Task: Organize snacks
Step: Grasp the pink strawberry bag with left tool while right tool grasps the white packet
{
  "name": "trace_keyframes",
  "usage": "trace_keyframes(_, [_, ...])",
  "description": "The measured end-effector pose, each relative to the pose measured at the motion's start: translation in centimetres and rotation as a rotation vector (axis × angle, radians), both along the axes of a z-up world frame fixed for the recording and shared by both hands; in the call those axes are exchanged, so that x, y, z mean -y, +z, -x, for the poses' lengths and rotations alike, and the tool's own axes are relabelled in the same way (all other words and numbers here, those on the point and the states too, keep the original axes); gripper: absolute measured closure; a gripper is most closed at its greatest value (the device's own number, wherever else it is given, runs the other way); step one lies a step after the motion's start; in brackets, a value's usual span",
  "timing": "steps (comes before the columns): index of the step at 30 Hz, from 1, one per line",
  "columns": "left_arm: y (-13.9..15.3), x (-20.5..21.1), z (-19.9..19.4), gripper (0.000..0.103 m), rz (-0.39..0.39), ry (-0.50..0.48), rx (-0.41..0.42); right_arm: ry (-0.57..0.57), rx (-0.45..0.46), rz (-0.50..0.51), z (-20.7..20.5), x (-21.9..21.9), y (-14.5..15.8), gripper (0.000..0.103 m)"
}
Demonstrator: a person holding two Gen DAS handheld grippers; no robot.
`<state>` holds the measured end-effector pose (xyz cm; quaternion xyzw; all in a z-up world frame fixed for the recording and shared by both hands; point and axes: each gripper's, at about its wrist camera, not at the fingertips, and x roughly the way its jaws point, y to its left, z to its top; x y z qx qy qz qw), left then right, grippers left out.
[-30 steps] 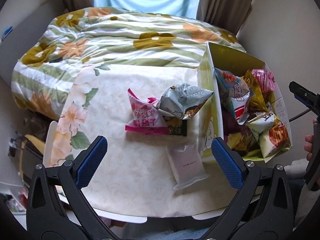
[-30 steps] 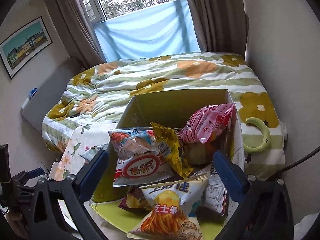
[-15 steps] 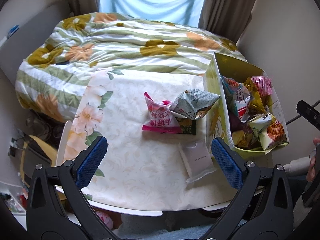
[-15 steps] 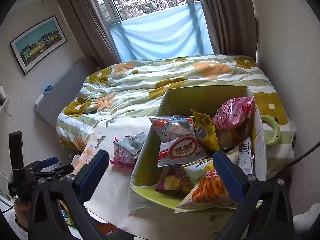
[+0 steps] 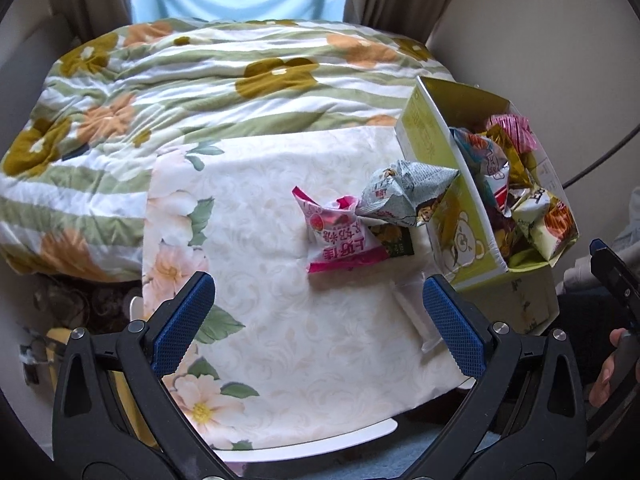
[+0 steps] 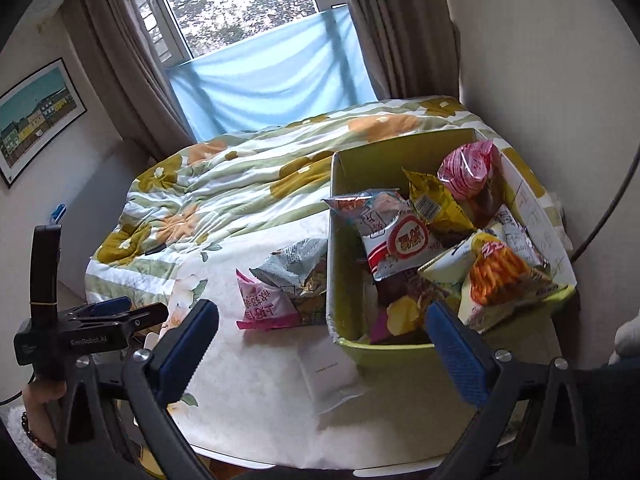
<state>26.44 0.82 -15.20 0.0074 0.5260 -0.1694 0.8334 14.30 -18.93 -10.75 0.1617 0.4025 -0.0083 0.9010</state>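
A green cardboard box [image 5: 466, 216] [image 6: 340, 276] stands at the table's right, filled with several snack bags [image 6: 404, 240]. Left of the box lie a pink snack bag [image 5: 340, 240] [image 6: 262, 306] and a grey snack bag [image 5: 404, 196] [image 6: 298, 264], with a dark packet [image 5: 394, 240] under them. A flat white packet [image 5: 412, 316] [image 6: 330, 372] lies nearer the front edge. My left gripper [image 5: 318, 324] is open above the near table edge, nothing between its fingers. My right gripper [image 6: 324, 344] is open, held back from the box, empty. The left gripper [image 6: 132, 314] also shows in the right wrist view.
The table wears a floral tablecloth [image 5: 248, 264]. Behind it is a bed with a flowered quilt [image 5: 180, 80] [image 6: 224, 184], then a window with a blue sheet [image 6: 272, 72]. A hand [image 5: 604, 372] holds the right tool at the far right. A cable [image 6: 604, 216] hangs beside the box.
Both grippers have drawn back and up from the table, so box and bags look smaller. The left view has swung left. Both stay open and the snacks lie where they were.
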Motion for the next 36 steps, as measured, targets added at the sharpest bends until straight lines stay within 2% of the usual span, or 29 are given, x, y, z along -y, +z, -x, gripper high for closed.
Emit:
trace_keyframes(6, [-3.8, 0.0, -3.4, 0.000, 0.040, -0.111, -0.074, -0.110, -0.047, 0.021, 1.0, -2.9, -3.4, 0.000])
trace_keyframes(10, [-7.2, 0.9, -5.8, 0.000, 0.075, -0.136, -0.117, -0.132, -0.091, 0.042, 1.1, -4.2, -6.8, 0.000])
trace_keyframes(13, [-9.6, 2.1, -7.2, 0.000, 0.098, -0.143, -0.134, -0.117, -0.115, 0.053, 0.6, -4.8, -9.6, 0.000])
trace_keyframes(20, [-14.2, 4.7, -9.5, 0.000, 0.089, -0.133, -0.146, -0.050, -0.165, 0.088, -1.2, -5.2, -15.1, 0.000])
trace_keyframes(29, [-16.9, 5.9, -11.0, 0.001, 0.059, -0.122, -0.151, 0.021, -0.175, 0.133, -2.3, -5.1, -17.6, 0.000])
trace_keyframes(31, [-16.9, 5.9, -11.0, 0.005, 0.051, -0.130, -0.146, 0.034, -0.182, 0.155, -2.3, -5.4, -17.7, 0.000])
trace_keyframes(33, [-16.7, 5.8, -11.1, 0.017, 0.053, -0.140, -0.142, 0.057, -0.186, 0.161, -2.2, -5.8, -17.8, 0.001])
trace_keyframes(36, [-16.5, 5.4, -11.4, 0.030, 0.048, -0.150, -0.147, 0.109, -0.191, 0.194, -2.3, -7.3, -17.7, 0.005])
